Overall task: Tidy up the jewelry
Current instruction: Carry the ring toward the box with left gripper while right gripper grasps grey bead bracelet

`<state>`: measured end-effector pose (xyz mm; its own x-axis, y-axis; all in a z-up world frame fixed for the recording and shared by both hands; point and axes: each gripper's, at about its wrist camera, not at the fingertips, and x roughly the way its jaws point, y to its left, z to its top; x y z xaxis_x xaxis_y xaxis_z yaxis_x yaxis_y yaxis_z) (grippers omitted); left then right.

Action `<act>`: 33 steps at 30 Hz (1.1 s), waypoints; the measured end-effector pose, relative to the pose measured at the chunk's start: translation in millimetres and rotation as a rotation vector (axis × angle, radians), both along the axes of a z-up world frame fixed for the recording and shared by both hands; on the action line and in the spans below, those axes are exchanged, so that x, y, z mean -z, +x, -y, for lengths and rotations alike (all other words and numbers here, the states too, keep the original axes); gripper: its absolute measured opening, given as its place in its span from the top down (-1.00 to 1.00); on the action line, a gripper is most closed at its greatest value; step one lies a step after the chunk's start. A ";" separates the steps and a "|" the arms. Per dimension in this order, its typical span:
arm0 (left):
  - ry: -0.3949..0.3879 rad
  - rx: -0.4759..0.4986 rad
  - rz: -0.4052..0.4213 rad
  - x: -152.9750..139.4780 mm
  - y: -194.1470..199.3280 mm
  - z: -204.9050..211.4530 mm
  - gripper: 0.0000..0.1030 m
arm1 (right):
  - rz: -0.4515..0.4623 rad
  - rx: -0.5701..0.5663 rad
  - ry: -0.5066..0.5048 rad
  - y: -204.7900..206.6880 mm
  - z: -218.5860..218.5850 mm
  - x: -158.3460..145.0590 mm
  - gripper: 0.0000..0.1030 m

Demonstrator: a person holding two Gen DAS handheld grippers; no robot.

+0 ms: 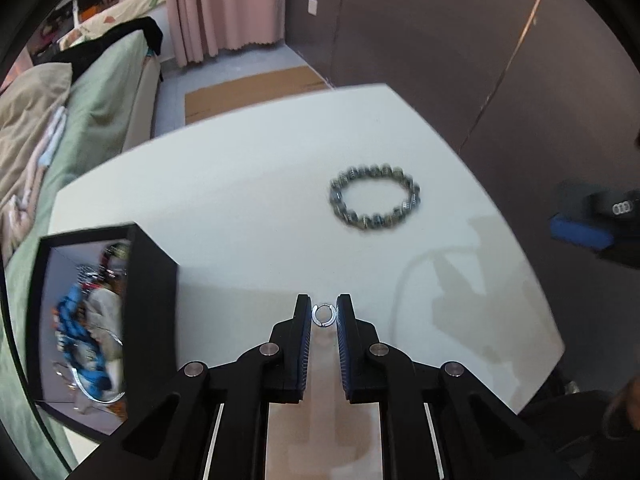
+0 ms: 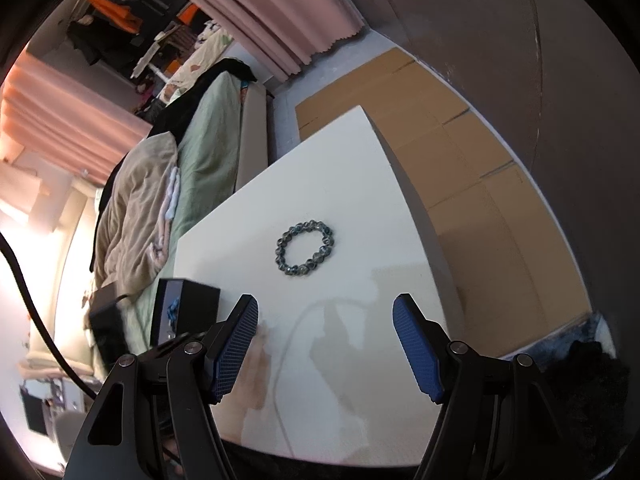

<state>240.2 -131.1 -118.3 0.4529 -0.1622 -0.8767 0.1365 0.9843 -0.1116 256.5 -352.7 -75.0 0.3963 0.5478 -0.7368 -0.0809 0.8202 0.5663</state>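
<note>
Small ring point(image 1: 322, 316) stood between the left gripper point(image 1: 323, 314) tips.
Fingers narrow, apparently pinching it; right gripper point(image 2: 325, 322) wide, empty.

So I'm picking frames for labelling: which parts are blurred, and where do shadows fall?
Left wrist view: the box with its contents and the bead bracelet are smeared, while the small ring is sharp. Right wrist view: the bracelet is crisper, and gripper and cable shadows cross the table.
</note>
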 end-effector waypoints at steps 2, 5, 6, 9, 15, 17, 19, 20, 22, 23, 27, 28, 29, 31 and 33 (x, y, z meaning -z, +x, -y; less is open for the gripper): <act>-0.008 -0.009 0.014 -8.0 0.4 -5.2 0.75 | -0.011 0.016 0.015 6.6 -1.7 5.5 -0.37; -0.019 -0.026 0.037 -21.4 -0.8 -16.3 0.75 | -0.013 0.028 0.025 17.1 -8.9 9.5 -0.33; -0.020 -0.031 0.042 -24.0 -0.9 -19.0 0.75 | -0.005 0.028 0.024 20.8 -12.3 9.0 -0.30; -0.026 -0.046 0.064 -33.3 -1.6 -29.0 0.75 | 0.013 0.032 0.012 31.1 -21.7 7.3 -0.18; -0.049 -0.076 0.096 -48.7 -0.8 -44.4 0.75 | 0.025 0.044 -0.131 48.5 -48.9 15.4 0.05; -0.056 -0.086 0.105 -51.9 -1.9 -50.3 0.75 | 0.035 0.054 -0.207 52.2 -56.1 17.7 0.07; -0.045 -0.095 0.110 -52.7 -2.5 -54.7 0.75 | 0.049 0.060 -0.291 54.2 -63.1 18.6 0.07; -0.042 -0.098 0.110 -52.6 -3.1 -56.4 0.75 | 0.047 0.056 -0.335 55.6 -67.9 20.4 0.09; -0.035 -0.107 0.109 -52.5 -2.8 -61.1 0.75 | 0.042 0.046 -0.393 56.8 -72.9 22.7 0.16; -0.034 -0.113 0.108 -52.4 -2.7 -63.3 0.75 | 0.042 0.039 -0.435 58.0 -76.8 24.5 0.17; -0.035 -0.121 0.107 -53.1 -4.2 -67.0 0.75 | 0.065 0.016 -0.496 58.1 -86.3 24.1 0.45; -0.037 -0.120 0.107 -53.5 -5.0 -67.0 0.75 | 0.067 0.006 -0.483 56.9 -87.2 23.0 0.56; -0.038 -0.120 0.108 -53.5 -5.0 -67.2 0.75 | 0.065 -0.002 -0.472 55.5 -87.6 21.8 0.80; -0.037 -0.119 0.107 -53.6 -5.5 -67.0 0.75 | 0.053 -0.023 -0.457 51.8 -90.1 19.7 0.94; -0.038 -0.122 0.105 -53.5 -4.8 -67.1 0.75 | 0.021 -0.032 -0.438 52.2 -89.3 22.8 0.96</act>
<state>235.4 -63.9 -64.9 0.5601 -0.1327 -0.8177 0.0293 0.9896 -0.1405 308.7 -263.4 -97.8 0.4013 0.1977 -0.8943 -0.1177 0.9795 0.1638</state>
